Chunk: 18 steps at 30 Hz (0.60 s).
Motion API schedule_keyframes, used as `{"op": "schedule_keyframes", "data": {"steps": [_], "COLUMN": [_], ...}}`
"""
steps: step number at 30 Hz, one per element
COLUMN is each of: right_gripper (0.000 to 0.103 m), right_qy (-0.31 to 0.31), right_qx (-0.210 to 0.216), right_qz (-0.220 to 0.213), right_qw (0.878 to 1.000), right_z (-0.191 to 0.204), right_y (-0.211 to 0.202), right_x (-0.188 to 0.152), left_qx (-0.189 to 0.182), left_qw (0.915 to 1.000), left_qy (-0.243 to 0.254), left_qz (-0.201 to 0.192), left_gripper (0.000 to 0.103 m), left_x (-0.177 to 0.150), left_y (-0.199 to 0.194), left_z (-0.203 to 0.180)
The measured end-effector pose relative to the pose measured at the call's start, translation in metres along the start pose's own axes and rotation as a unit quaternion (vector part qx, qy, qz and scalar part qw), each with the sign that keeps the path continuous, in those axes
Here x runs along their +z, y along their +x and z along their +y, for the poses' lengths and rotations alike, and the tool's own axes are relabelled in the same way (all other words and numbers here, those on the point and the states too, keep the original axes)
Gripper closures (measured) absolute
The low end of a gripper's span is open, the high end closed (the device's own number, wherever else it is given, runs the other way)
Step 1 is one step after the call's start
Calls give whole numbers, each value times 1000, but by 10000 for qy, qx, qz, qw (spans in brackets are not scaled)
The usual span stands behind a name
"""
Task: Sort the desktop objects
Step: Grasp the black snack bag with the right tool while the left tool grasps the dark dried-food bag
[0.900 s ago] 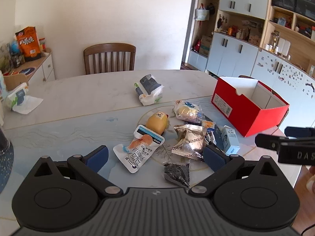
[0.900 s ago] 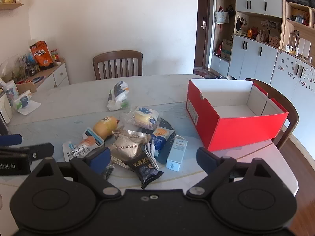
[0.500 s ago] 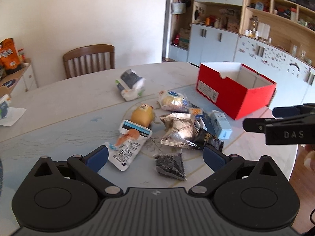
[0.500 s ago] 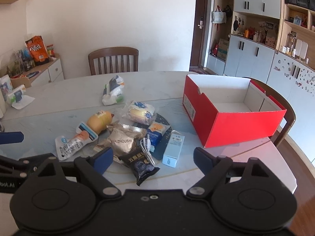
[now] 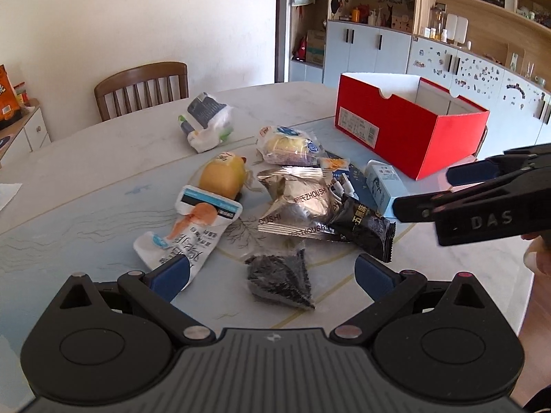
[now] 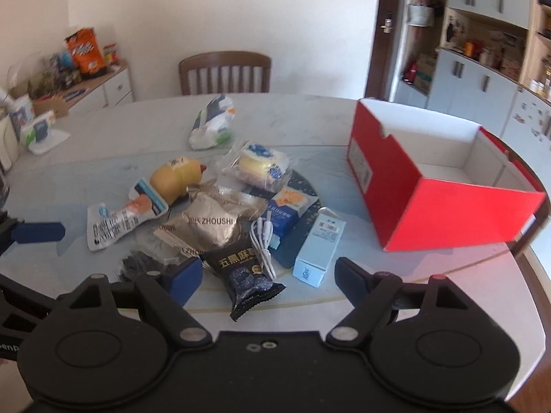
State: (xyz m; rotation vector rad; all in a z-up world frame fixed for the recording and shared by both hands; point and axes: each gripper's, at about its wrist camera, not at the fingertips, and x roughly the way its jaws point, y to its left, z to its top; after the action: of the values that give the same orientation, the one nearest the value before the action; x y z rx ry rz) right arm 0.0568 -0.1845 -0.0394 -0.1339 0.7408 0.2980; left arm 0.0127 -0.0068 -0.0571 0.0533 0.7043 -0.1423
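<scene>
Left wrist view: left claw point(image 5: 272, 272) spread wide and empty, tilted down at the heap, closer in than a moment before, with the clear packet of dark bits point(image 5: 280, 280) now lying between its blue tips but untouched. Right wrist view: right claw point(image 6: 268, 275) likewise released, holding nothing, drawn nearer so that the black snack packet point(image 6: 249, 280) and the pale blue carton point(image 6: 320, 246) sat just ahead of its tips. Beyond these, still in one loose pile on the tabletop point(image 6: 103, 151): silver foil bag point(image 6: 213, 227), white cable point(image 6: 263, 246), yellow pouch point(image 6: 175, 179), white sachet point(image 6: 117, 218), wrapped cake point(image 6: 256, 168). Red box point(image 6: 447, 189) stood empty to the right, well apart from the pile. Nothing sorted yet; judged to be closing in for a first pick, most likely the nearest packets.
</scene>
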Motion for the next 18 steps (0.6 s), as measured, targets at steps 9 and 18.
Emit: {"op": "schedule_keyframes", "data": {"steps": [9, 18], "right_gripper": [29, 44], "right_qy": [-607, -833], "right_qx": [300, 452], "right_qz": [331, 622], "right_qw": [9972, 9935], "right_z": [2, 10], "right_y": [36, 61], "right_x": [0, 3], "left_qx": [281, 226], "left_qw": [9991, 9985], "left_qy": [177, 175], "left_qz": [276, 466], "left_gripper": [1, 13], "left_x": [-5, -8], "left_y": [34, 51], "left_z": [-14, -12]}}
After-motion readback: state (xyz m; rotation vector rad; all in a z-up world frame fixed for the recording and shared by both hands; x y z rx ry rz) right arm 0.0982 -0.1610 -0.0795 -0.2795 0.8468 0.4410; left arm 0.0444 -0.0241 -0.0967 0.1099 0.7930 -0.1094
